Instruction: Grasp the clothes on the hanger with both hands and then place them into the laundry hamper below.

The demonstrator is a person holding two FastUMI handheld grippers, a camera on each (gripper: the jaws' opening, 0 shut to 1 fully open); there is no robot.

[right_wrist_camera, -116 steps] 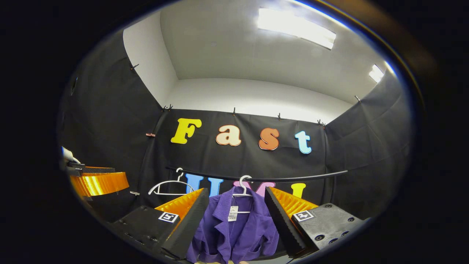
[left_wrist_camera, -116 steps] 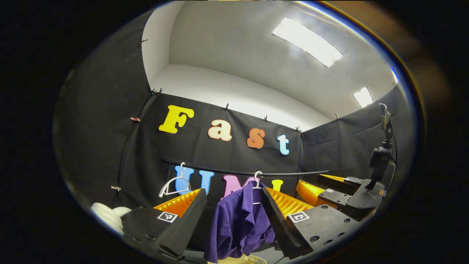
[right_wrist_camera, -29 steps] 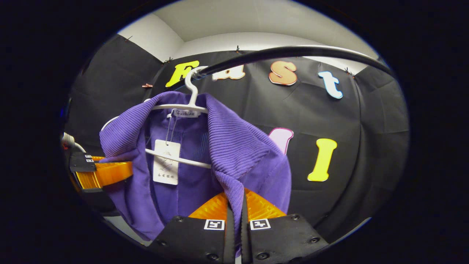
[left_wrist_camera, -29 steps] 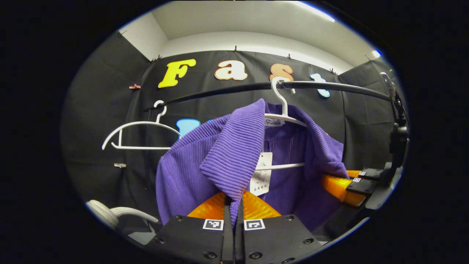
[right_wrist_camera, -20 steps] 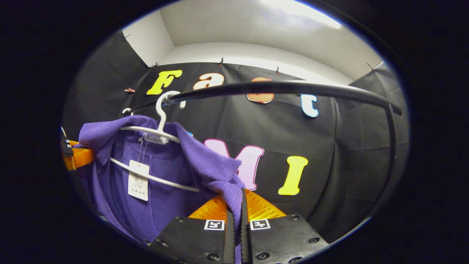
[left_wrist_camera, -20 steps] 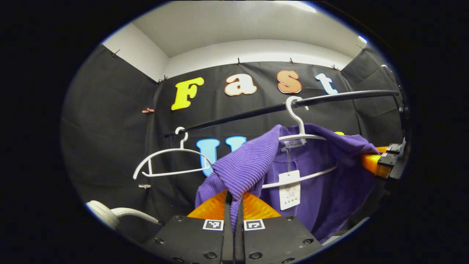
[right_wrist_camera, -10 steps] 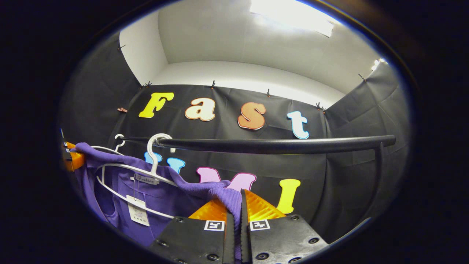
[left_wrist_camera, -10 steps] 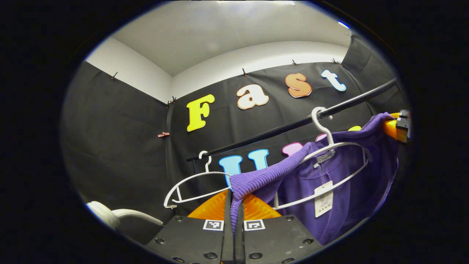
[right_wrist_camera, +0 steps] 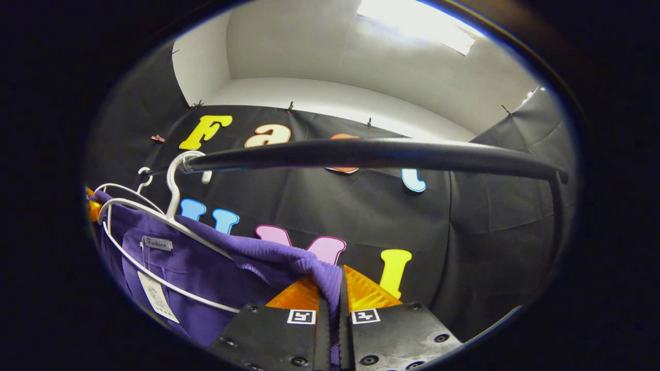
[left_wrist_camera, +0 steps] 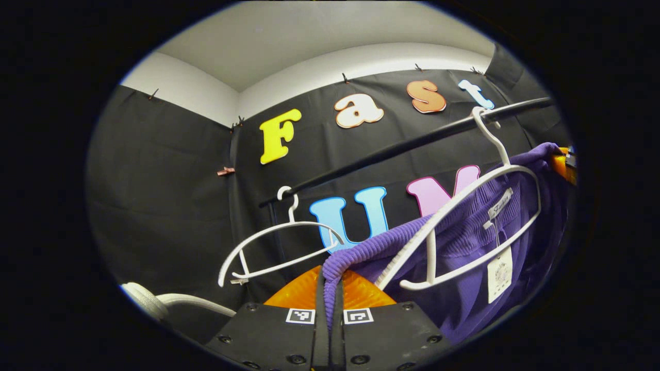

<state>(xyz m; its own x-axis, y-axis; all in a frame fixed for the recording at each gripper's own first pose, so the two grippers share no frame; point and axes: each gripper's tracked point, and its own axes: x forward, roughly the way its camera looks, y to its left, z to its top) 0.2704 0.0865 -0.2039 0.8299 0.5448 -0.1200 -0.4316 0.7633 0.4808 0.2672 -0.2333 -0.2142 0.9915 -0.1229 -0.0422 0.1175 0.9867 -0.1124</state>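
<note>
A script word, "Fashion", is being shown on a small sewn neck label (right_wrist_camera: pixel 156 243) inside the purple garment (right_wrist_camera: pixel 206 278). The print on the hanging paper tag (right_wrist_camera: pixel 154 298) is being rendered too small to read.

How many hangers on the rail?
2: a bare white hanger hooked farther along the rail, and the white hanger inside the purple garment. Others may be out of frame.

Sharp, evenly lit frames; glaring rectangular white ceiling light panel (right_wrist_camera: pixel 415 23) overexposed at top. Long black clothes rail (right_wrist_camera: pixel 371 153) bows under fisheye distortion; edges darken.
</note>
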